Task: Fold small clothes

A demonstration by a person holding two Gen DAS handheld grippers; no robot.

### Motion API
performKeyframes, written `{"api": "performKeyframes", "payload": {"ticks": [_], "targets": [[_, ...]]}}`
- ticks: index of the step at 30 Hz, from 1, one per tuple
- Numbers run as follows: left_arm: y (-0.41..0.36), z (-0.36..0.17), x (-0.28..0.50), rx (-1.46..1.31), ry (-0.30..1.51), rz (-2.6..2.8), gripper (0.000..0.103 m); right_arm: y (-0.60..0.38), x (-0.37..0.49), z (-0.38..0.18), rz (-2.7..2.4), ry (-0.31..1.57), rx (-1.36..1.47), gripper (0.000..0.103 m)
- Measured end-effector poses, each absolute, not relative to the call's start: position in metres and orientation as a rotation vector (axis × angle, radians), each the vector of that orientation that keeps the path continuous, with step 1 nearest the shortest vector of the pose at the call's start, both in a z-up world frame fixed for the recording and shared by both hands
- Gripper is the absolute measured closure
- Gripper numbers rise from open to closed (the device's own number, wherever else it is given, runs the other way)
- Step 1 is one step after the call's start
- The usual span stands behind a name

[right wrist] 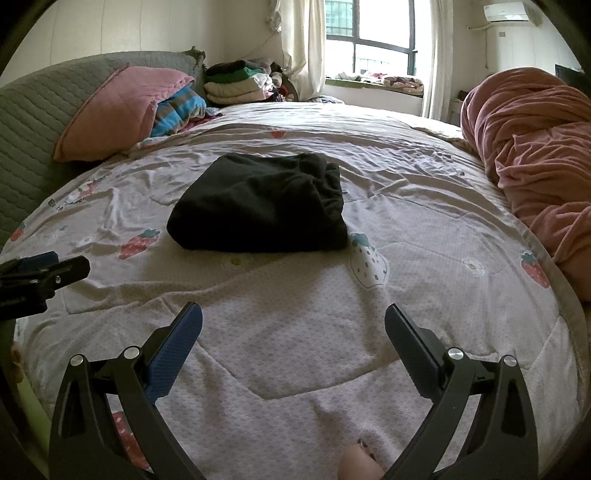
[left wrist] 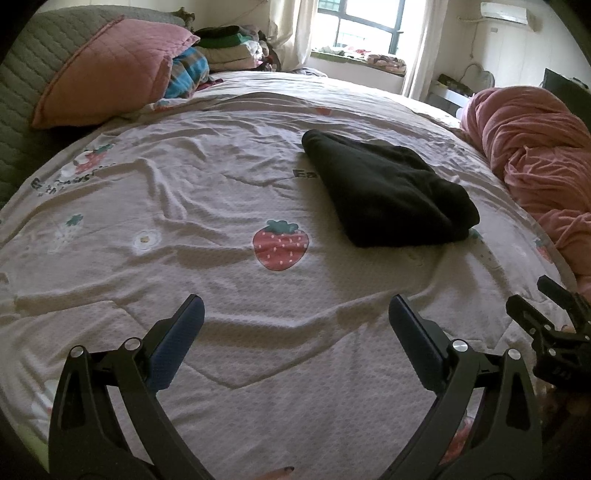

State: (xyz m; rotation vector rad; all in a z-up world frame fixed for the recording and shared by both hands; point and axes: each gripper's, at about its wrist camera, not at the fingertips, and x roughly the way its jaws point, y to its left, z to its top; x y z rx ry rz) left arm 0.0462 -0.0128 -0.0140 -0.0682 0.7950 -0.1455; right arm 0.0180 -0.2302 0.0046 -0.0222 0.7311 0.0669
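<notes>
A black garment (left wrist: 388, 192) lies folded into a compact bundle on the strawberry-print bedspread (left wrist: 221, 184). It also shows in the right wrist view (right wrist: 262, 206), at the middle of the bed. My left gripper (left wrist: 295, 310) is open and empty, held over the bedspread well short of the garment. My right gripper (right wrist: 293, 317) is open and empty too, on the near side of the garment. Part of the right gripper (left wrist: 546, 332) shows at the right edge of the left wrist view. The left gripper (right wrist: 33, 277) shows at the left edge of the right wrist view.
A pink pillow (right wrist: 122, 110) leans on the grey headboard (right wrist: 33, 122) at the left. A striped cloth (right wrist: 177, 110) and a stack of folded clothes (right wrist: 236, 85) lie behind it. A bunched pink blanket (right wrist: 535, 158) fills the right side. A window (right wrist: 369, 33) is at the back.
</notes>
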Motion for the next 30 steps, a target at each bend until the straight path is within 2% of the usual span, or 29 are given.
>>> {"api": "performKeyframes", "payload": {"ticks": [23, 30], "targets": [[-0.011, -0.017, 0.043, -0.057, 0.825, -0.142, 0.009, -0.227, 0.017, 0.006, 0.058, 0.738, -0.016, 0.005], [-0.007, -0.021, 0.046, -0.076, 0.850, -0.119, 0.009, -0.263, 0.011, 0.005, -0.098, 0.750, 0.060, 0.005]]}}
